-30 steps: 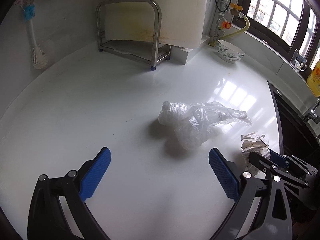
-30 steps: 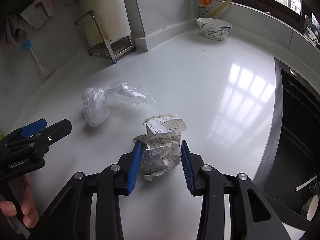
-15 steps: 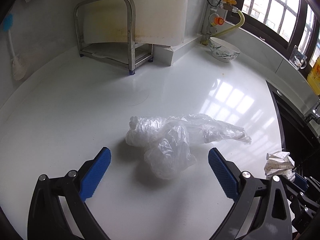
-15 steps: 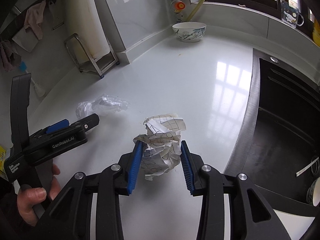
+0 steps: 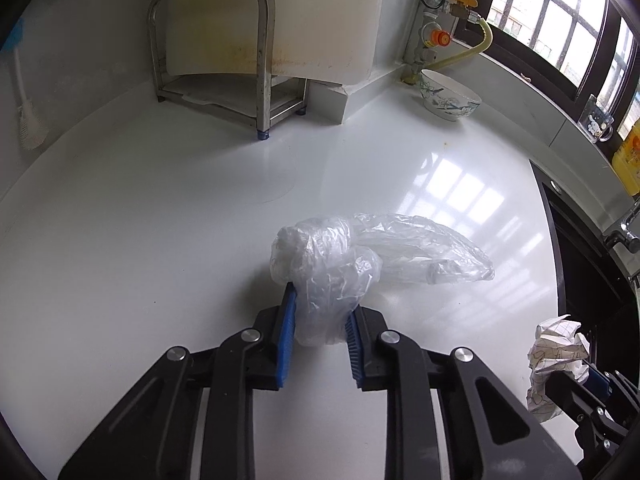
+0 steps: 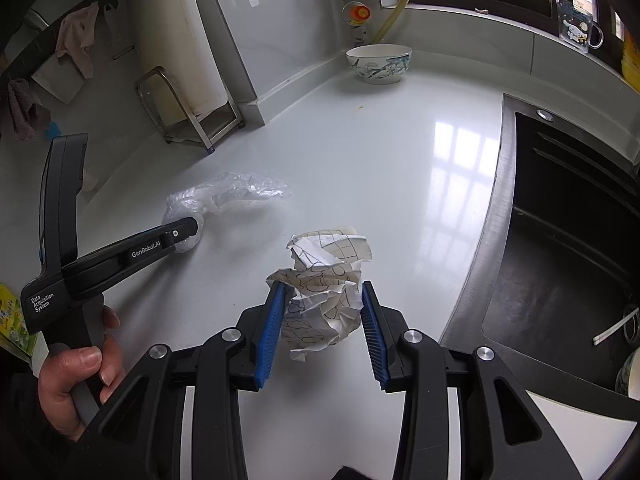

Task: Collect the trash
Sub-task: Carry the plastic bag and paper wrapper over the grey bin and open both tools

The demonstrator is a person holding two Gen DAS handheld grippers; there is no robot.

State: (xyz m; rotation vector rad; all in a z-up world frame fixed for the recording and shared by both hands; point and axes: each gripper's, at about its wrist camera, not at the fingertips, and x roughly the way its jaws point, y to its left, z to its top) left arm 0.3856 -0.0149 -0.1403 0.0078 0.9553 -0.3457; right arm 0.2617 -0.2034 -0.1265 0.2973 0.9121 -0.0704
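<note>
The left gripper (image 5: 320, 322) is closing its jaws on a crumpled clear plastic bag (image 5: 340, 268), which sits between the blue pads (image 5: 287, 334); the near, bunched end of the bag is pinched between them, while its longer, flatter tail spreads out beyond the jaws and off to their right, lying on the white countertop (image 5: 160, 240). From the right wrist view the same bag (image 6: 224, 196) shows ahead and to the left of the right jaws, with the tip of the left gripper (image 6: 182, 234) pressed into its knotted end and a person's hand (image 6: 76, 376) wrapped round that gripper's handle. The right gripper (image 6: 322, 312) is narrowed on a crumpled ball of paper (image 6: 326, 292) printed with dark line drawings; both blue pads (image 6: 272, 328) press on its sides, and the wad bulges up beyond the fingertips. In the left wrist view this paper ball (image 5: 554, 360) appears low to the right of the left jaws, at the edge of the dark sink (image 5: 592, 292). Farther ahead of both pairs of jaws, a patterned ceramic bowl (image 6: 378, 63) stands near the wall by a yellow gas hose (image 6: 394, 8), and a steel rack (image 5: 224, 60) stands ahead and to the left, against the wall. A bottle brush (image 5: 28, 112) hangs at the far left.
</note>
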